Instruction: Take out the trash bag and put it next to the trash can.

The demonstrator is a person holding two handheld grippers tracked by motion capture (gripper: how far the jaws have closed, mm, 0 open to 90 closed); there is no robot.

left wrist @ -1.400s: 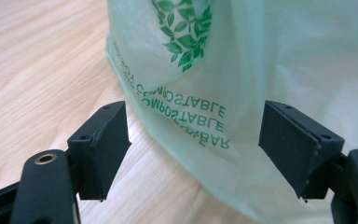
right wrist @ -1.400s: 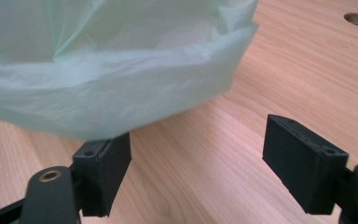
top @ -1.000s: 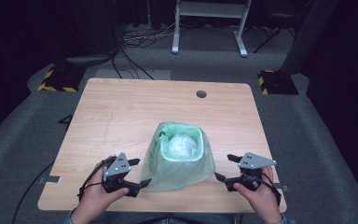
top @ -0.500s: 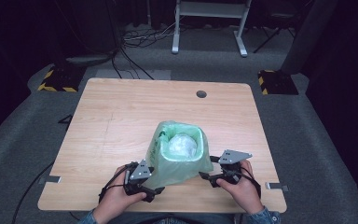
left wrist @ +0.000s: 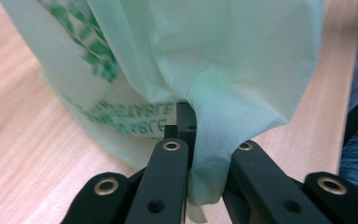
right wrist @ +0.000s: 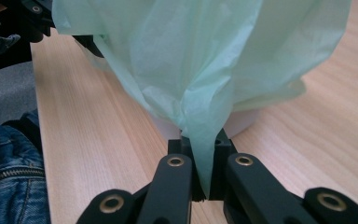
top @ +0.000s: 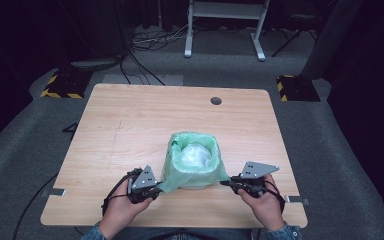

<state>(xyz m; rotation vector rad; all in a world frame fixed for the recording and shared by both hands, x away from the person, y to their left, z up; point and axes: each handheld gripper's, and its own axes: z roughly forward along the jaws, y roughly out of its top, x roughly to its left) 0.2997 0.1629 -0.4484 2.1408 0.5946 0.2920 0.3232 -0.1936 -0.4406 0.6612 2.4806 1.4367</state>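
A pale green plastic bag (top: 194,165) lines a small white bin (top: 195,185) near the front middle of the wooden table (top: 130,125). Crumpled white stuff (top: 196,154) lies inside it. My left gripper (top: 155,190) is at the bag's lower left corner, shut on a pinched fold of the green film (left wrist: 208,154). My right gripper (top: 227,183) is shut on the lower right corner. In the right gripper view the film (right wrist: 200,140) runs down between the jaws. Both corners are pulled out sideways from the bin. The green print on the bag (left wrist: 126,119) is blurred.
A round cable hole (top: 216,100) sits near the table's far edge. Behind the table, a white desk frame (top: 225,25) and cables (top: 145,42) are on the grey floor. The person's jeans (right wrist: 9,172) are close to the front edge.
Both grippers moved inward from the table's front corners to the bag, shut on its lower corners, then drew them slightly outward. The bin has not moved.
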